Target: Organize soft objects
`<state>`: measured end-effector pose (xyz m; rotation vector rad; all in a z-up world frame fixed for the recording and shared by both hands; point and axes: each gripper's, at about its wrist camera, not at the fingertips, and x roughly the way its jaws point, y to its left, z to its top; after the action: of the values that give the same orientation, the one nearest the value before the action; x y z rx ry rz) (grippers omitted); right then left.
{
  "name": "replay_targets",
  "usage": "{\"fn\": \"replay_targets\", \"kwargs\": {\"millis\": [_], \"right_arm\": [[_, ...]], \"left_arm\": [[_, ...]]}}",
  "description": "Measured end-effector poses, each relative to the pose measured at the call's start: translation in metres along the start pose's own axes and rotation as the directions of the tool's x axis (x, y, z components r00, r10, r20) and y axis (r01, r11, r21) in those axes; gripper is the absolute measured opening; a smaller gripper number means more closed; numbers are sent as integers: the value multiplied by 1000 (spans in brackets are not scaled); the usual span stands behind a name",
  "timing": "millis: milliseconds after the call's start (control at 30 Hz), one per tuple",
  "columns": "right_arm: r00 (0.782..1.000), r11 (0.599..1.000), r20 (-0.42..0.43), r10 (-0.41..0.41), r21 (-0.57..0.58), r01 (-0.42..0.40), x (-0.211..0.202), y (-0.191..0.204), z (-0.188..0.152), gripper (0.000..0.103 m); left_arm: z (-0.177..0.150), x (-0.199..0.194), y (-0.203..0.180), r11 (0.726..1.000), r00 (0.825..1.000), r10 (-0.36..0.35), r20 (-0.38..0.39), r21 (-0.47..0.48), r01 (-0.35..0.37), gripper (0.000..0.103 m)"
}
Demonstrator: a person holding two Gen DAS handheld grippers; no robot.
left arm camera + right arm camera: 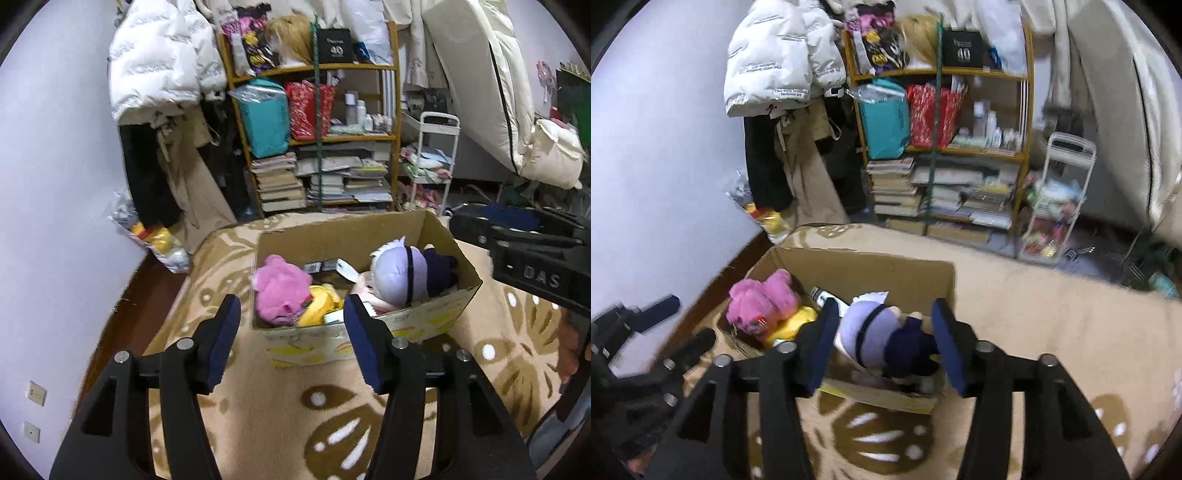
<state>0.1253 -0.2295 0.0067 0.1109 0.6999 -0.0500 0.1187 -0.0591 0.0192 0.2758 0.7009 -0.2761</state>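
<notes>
An open cardboard box (436, 232) stands on a beige patterned blanket (266, 406). Inside lie a pink plush (280, 288), a yellow plush (321, 301) and a lavender-haired doll in dark clothes (402, 273). My left gripper (291, 332) is open and empty, in front of the box's near wall. My right gripper (884, 341) is open and empty above the box's near edge, with the doll (871, 328) seen between its jaws but not touched. The box (849, 264), pink plush (761, 299) and yellow plush (798, 321) also show in the right wrist view.
A wooden shelf (321, 136) with books, bags and bottles stands behind the blanket. Coats (162, 62) hang at the left. A white cart (432, 162) with small items stands right of the shelf. A bag of toys (159, 236) lies on the floor by the wall.
</notes>
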Motion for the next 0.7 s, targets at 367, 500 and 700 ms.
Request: {"fn": "replay_targets", "kwargs": {"millis": [367,500,700], "right_arm": [[991,998,131,-29,-45,35,-92,5,-2,93],[989,998,145,-28,-50,36,-120,8,-6,98],[984,996,179,-14,-81,29,-153,13,-20,103]], "left_arm": [[-12,-74,25,997,996,46,82,-57,-42,90],[-19,-93,35,994,992,70,109,-88,-60,95],[-31,-110,42,990,984,108,139,-107,-94,96]]}}
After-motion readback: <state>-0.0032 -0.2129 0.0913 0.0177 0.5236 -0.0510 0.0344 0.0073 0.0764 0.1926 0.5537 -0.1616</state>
